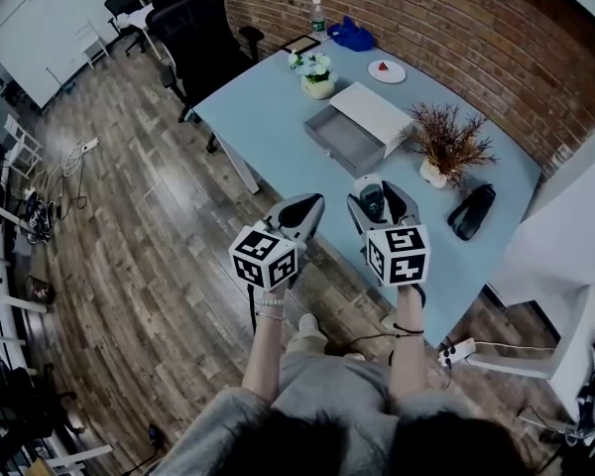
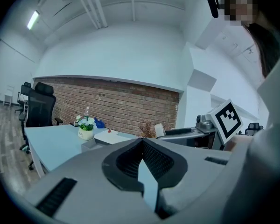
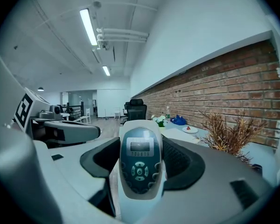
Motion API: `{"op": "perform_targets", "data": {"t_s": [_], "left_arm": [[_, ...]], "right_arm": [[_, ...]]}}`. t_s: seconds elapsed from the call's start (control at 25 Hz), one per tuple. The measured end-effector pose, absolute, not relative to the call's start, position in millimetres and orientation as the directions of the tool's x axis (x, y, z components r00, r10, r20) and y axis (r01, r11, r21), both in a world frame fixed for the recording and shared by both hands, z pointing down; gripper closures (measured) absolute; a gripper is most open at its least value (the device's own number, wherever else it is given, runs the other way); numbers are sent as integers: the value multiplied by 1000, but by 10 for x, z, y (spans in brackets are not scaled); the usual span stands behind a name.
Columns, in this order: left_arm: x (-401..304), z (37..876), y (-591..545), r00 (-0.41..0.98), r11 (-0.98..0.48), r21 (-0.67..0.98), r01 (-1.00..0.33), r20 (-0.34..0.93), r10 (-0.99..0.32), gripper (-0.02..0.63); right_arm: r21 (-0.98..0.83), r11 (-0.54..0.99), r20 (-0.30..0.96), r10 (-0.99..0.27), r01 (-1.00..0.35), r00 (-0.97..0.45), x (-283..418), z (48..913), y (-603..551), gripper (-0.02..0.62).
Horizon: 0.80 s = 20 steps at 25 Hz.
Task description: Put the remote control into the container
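Right, pickup's done: the remote control [image 3: 140, 162] sits clamped in the right gripper [image 1: 382, 204], over the surface's [image 1: 268, 117] near edge. The open grey container [image 1: 345, 142] waits at eleven o'clock from it. The left gripper [image 1: 305, 208] has its jaws together, empty. The carry and drop are still to come.

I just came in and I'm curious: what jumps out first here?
The remote, clamped between the jaws of the right gripper, buttons facing its camera. Beyond it on the blue table sits an open grey container, with a dried plant to its right.
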<state>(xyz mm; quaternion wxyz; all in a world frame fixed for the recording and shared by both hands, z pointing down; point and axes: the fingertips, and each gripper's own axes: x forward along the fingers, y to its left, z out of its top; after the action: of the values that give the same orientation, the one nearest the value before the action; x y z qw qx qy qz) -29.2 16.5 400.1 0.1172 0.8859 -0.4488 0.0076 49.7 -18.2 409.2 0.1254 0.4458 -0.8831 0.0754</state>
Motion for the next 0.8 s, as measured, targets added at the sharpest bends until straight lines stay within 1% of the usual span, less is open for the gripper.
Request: {"op": "perform_targets", "data": {"t_s": [0.56,0.8], "left_arm": [[-772,4106,-88,657,-633,186,-751,132,-742,603],[-818,4241,-213,683,-653,207,-728,134,-718,603]], "right_arm": [[-47,487,295,-828,-872,-478,271,4260,-485,313],[-51,480,309,-826,-876,-471,158,4374,-521,313]]}}
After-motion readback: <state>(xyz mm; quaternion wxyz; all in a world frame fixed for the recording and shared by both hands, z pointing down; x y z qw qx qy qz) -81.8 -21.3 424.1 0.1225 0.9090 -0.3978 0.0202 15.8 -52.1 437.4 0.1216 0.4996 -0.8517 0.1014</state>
